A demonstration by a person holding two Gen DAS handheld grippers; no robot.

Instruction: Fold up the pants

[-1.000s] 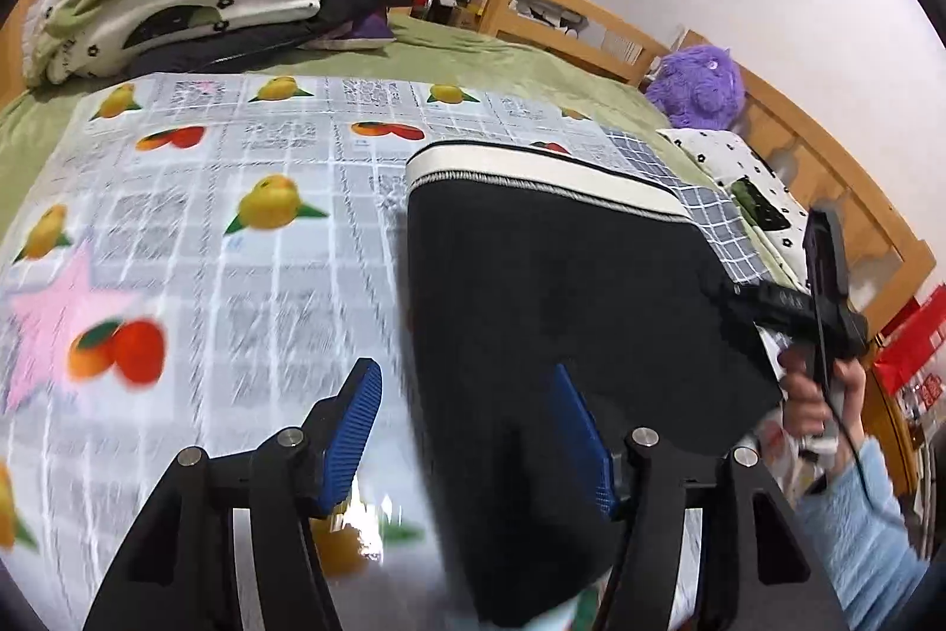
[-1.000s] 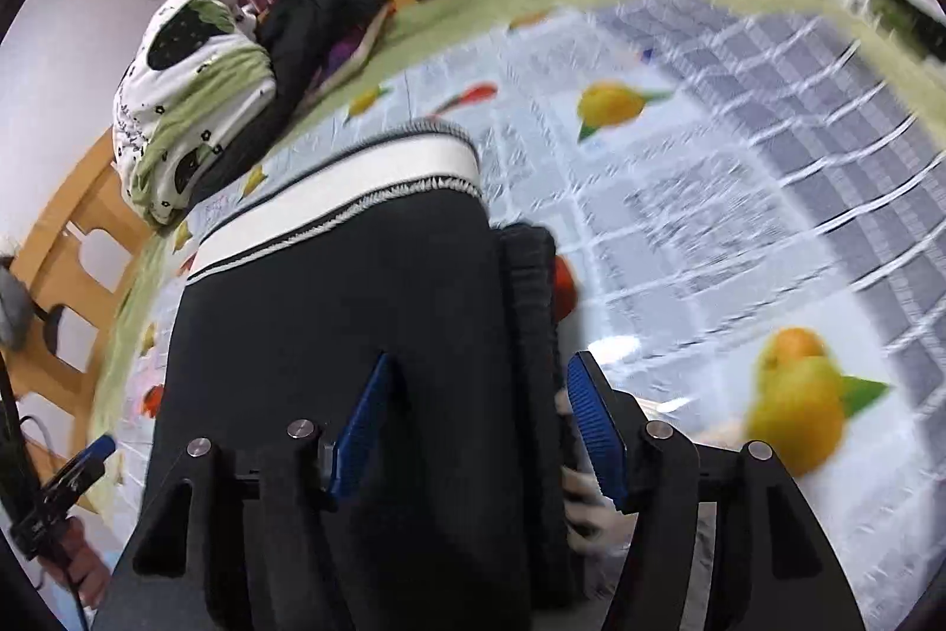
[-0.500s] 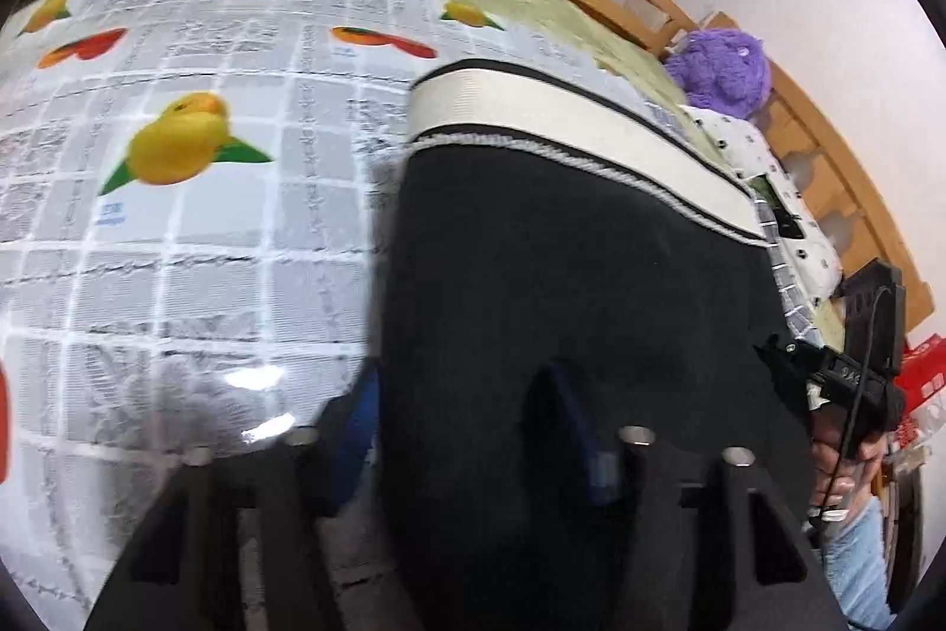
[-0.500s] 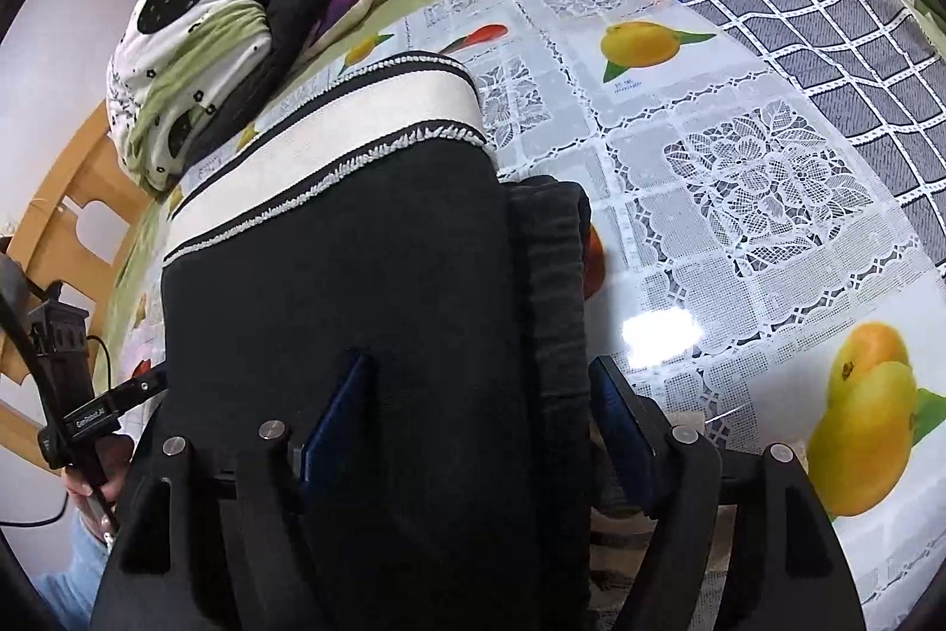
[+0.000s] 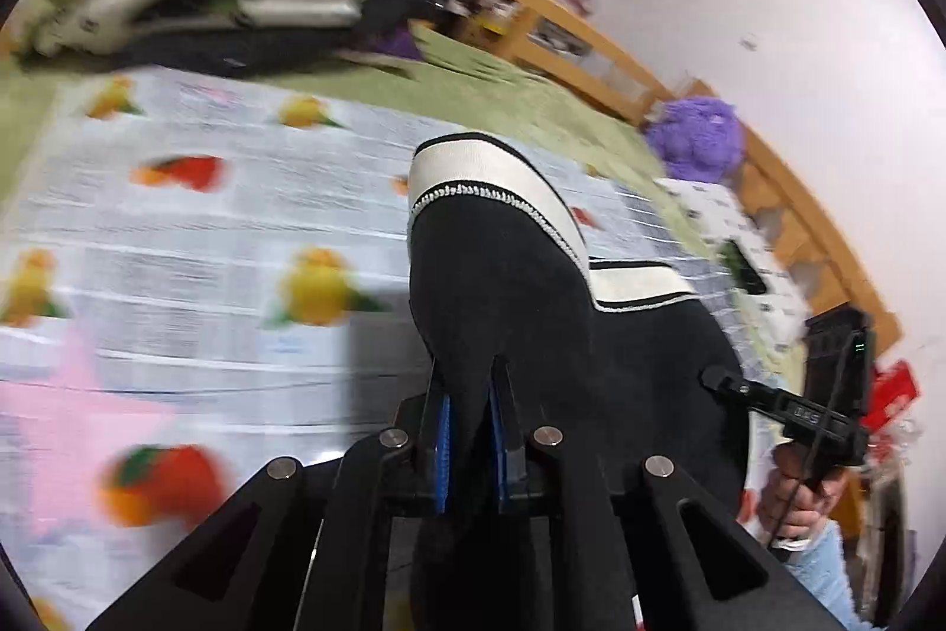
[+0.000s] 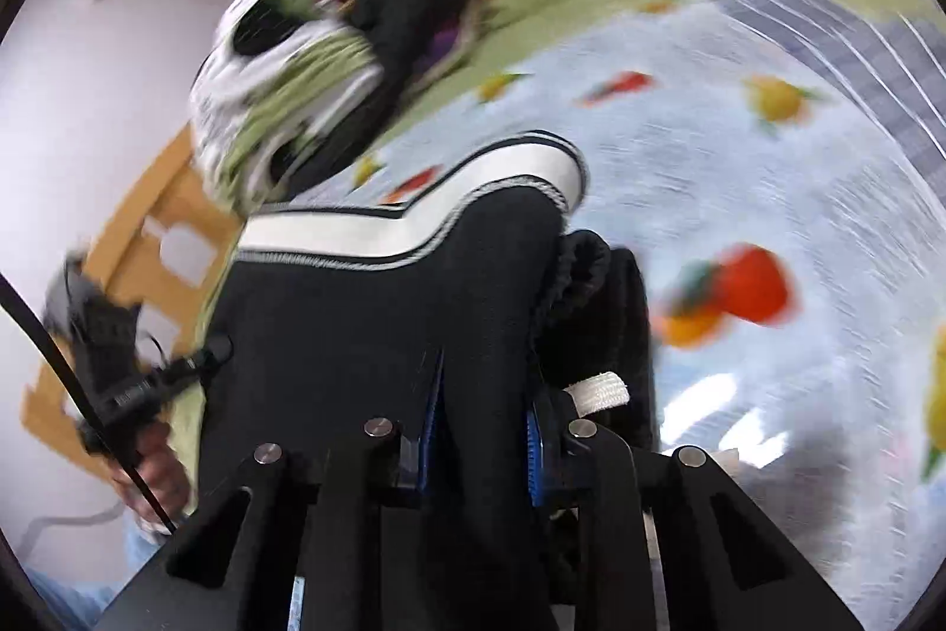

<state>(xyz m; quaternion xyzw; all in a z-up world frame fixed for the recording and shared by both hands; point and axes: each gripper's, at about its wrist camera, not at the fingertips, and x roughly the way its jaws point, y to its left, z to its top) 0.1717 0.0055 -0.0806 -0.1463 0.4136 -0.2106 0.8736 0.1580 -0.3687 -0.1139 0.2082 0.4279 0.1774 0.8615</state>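
Both grippers, left (image 5: 470, 430) and right (image 6: 482, 430), just clamped the pants' (image 5: 502, 288) near edge; waistband (image 5: 473, 170) lies straight ahead, far side.

Both hand-held grippers clamped, pointing downward

The left hand-held gripper (image 5: 470, 394) and the right hand-held gripper (image 6: 485, 388) have just been closing, each pinching black cloth; a hand (image 5: 792, 501) grips the right one's handle.
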